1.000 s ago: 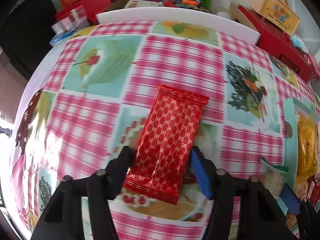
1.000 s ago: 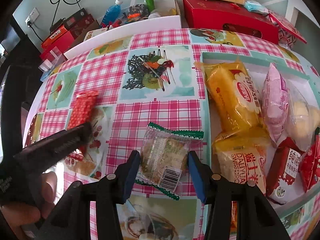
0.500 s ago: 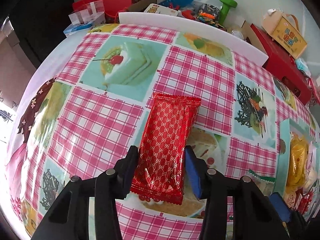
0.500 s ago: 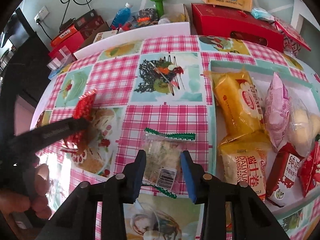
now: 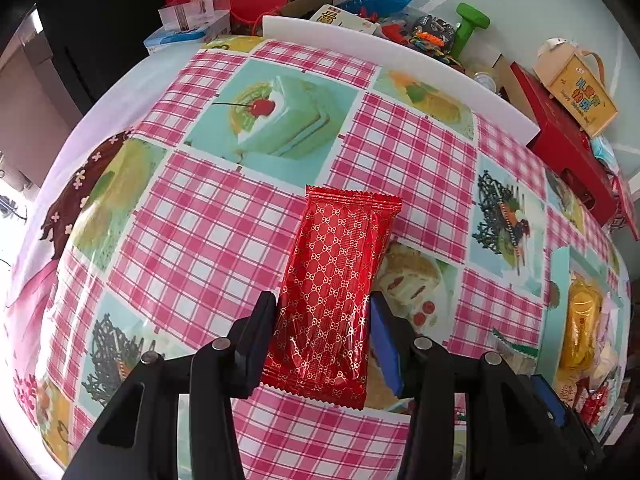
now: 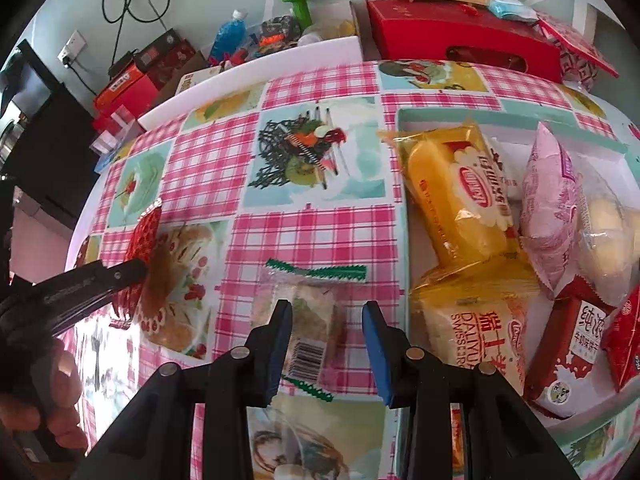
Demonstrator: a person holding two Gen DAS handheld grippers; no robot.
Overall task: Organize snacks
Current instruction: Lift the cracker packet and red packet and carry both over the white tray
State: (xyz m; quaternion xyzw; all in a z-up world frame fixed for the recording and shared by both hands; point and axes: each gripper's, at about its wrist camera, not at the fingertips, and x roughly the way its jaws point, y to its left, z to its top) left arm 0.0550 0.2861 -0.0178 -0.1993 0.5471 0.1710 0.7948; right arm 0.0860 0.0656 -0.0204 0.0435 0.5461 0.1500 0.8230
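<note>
A red snack packet (image 5: 334, 292) with a gold pattern sits between the fingers of my left gripper (image 5: 323, 308), which is shut on its lower half and holds it slightly off the tablecloth. In the right wrist view the same red packet (image 6: 144, 232) shows at the left, tilted in the left gripper's finger. My right gripper (image 6: 326, 316) is shut on a clear snack packet (image 6: 316, 308) with green serrated ends and a barcode. The packet lies on the cloth just left of the tray.
A shallow teal-rimmed tray (image 6: 402, 208) at the right holds several snacks: yellow cake packs (image 6: 460, 196), a pink bag (image 6: 552, 200), red milk-biscuit packs (image 6: 572, 340). Red boxes (image 6: 460, 36), a blue bottle (image 6: 228, 34) and a green dumbbell (image 6: 298, 4) crowd the table's far edge.
Both grippers narrowed from open onto their packets. The left one has lifted and tilted the red packet. The right one has shifted a little right over the clear packet.
</note>
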